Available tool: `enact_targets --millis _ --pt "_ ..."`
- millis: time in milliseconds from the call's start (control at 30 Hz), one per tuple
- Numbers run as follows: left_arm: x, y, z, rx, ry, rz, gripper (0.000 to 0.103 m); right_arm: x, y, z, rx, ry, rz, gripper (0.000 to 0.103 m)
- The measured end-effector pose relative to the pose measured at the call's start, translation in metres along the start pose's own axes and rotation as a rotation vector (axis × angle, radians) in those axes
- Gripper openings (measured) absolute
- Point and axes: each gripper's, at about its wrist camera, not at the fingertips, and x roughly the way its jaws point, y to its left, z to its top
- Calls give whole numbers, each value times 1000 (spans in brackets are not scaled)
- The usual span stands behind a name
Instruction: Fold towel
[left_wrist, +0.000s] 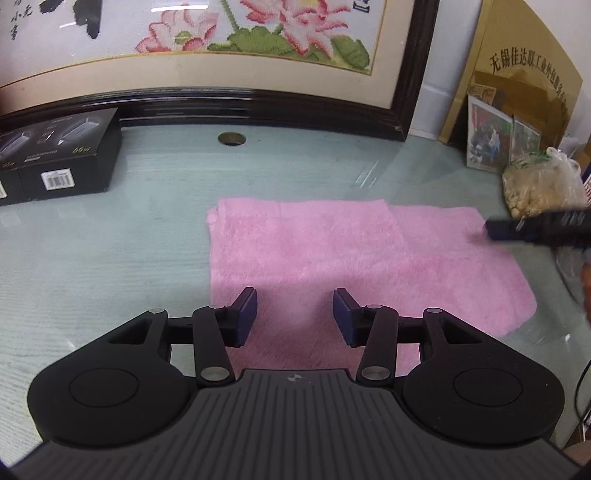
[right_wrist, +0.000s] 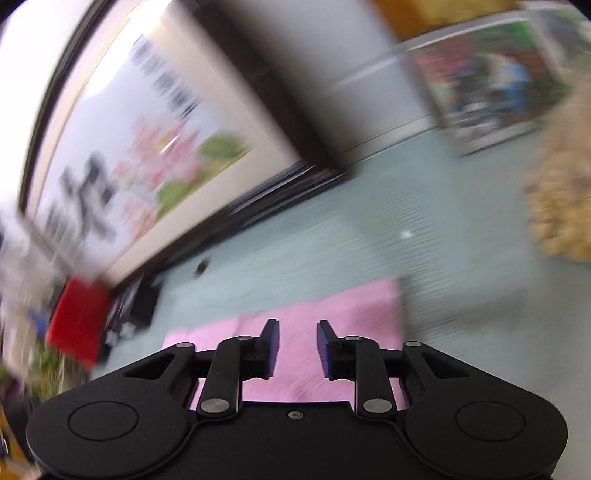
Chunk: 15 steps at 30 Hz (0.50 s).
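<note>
Towel (left_wrist: 354, 258) lay flat on glass table (left_wrist: 110, 229), pink, in front of framed picture (left_wrist: 221, 55). Left part showed a doubled layer w/ a straight step edge running front to back; right part looked single. Judged: one fold was in, a further fold not yet done.

Left gripper (left_wrist: 295, 314) hovered over towel's near edge, jaws spread, nothing between pads, only pink pile visible below the gap. No pinch on fabric.

Right gripper (right_wrist: 298, 347) sat over towel's right portion, jaws parted w/ a narrower gap, nothing between them. Right wrist view was smeared by motion blur, so contact w/ fabric could not be confirmed there. In left wrist view its tip (left_wrist: 517, 227) hung at towel's far right corner, apparently clear of cloth.

Surroundings: black boxes (left_wrist: 62, 162) at far left, bag (left_wrist: 539, 184) of pale pieces at far right, both apart from towel.

Step in hand, judged: release after a fold, regrasp pending.

Next move called for:
- pick 2 corners on same side, likely right edge
- close pads on top layer only
- lift both ends level, carry over, align edges
- keep clear of bag at right

Risk: uneven lift would skew the step edge
</note>
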Motion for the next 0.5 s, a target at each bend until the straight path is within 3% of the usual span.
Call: enact_targets --millis 100,167,233,367,500 --pt "8 -7 3 28 -6 14 49 25 31 -18 -211 79 -127 24" --pt "12 -9 3 41 -1 31 49 33 55 -33 -397 75 -226 25" --pt "14 -11 -2 67 14 47 49 31 75 -40 -494 61 -290 26" --pt "13 -17 -16 176 15 93 50 17 90 -46 -471 8 -203 28" --pt "7 -18 -25 216 3 109 50 31 87 -60 -452 86 -152 31"
